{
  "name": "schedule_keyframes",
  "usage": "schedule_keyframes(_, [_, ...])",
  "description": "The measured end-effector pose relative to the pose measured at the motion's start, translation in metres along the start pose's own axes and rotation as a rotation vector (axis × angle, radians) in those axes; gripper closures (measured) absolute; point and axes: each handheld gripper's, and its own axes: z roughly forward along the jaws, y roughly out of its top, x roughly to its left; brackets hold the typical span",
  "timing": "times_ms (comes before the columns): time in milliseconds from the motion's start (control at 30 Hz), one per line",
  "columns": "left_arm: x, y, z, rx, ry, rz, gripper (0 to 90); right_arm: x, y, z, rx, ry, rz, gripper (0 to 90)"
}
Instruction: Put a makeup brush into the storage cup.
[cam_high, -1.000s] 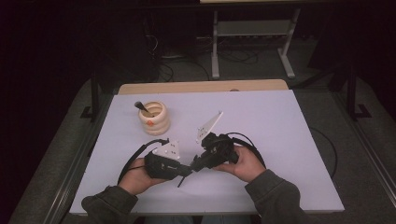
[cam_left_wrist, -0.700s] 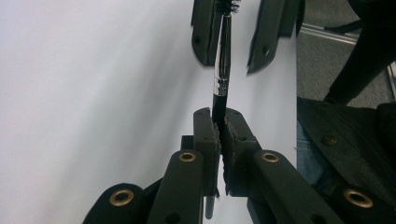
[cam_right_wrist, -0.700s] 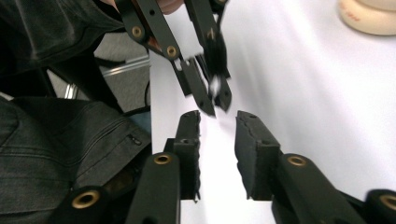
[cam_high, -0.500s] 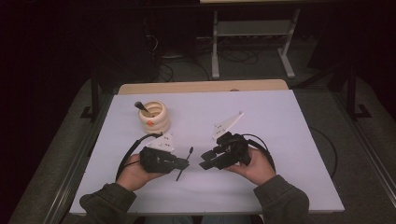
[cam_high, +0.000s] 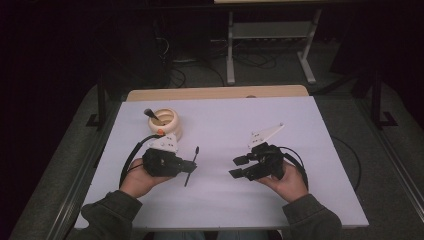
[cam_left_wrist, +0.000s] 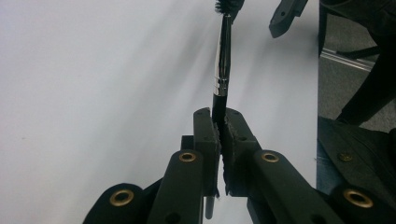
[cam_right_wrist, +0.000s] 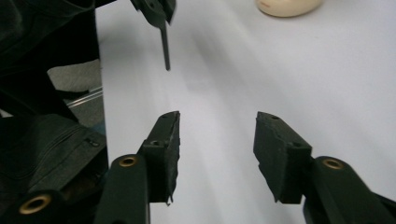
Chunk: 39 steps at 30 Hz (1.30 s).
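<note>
A thin black brush (cam_high: 194, 156) with a silver ferrule is clamped by its handle in my left gripper (cam_high: 186, 166), which is shut on it at the table's front left. In the left gripper view the brush (cam_left_wrist: 223, 60) rises from the closed jaws of the left gripper (cam_left_wrist: 219, 119), bristles at the top. My right gripper (cam_high: 235, 167) points left toward it from a hand's width away. Its jaws have just been opening, and the right gripper (cam_right_wrist: 217, 121) has nothing between them. The brush's handle end (cam_right_wrist: 165, 46) hangs ahead of it.
A cream round holder (cam_high: 166, 122) with a dark brush (cam_high: 150, 113) standing in it sits just behind the left gripper. The white table (cam_high: 300, 200) has bare surface to the right and at the back. A cable (cam_high: 131, 159) loops by the left hand.
The two grippers were together at the brush a second ago. The right gripper has opened and drawn away to the right. The left one keeps the brush and has shifted slightly left.
</note>
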Motion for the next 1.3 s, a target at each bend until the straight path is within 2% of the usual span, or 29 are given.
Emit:
schedule_keyframes(400, [0.02,-0.003,-0.017,-0.038,0.045,-0.049,85.5,-0.011,-0.031,-0.015,-0.023,-0.099,0.065,40.7])
schedule_keyframes(633, [0.027,-0.004,-0.023,-0.048,0.066,-0.075,85.5,-0.015,-0.045,-0.023,-0.044,-0.159,0.079,36.2])
schedule_keyframes(867, [0.035,0.0,-0.027,-0.056,0.088,-0.089,85.5,-0.018,-0.055,-0.028,-0.07,-0.187,0.108,35.6])
schedule_keyframes(1200, [0.043,0.011,-0.035,-0.059,0.116,-0.084,85.6,-0.02,-0.065,-0.036,-0.08,-0.243,0.126,32.4])
schedule_keyframes(1300, [0.046,0.013,-0.04,-0.069,0.12,-0.1,85.5,-0.02,-0.067,-0.038,-0.09,-0.251,0.14,31.9])
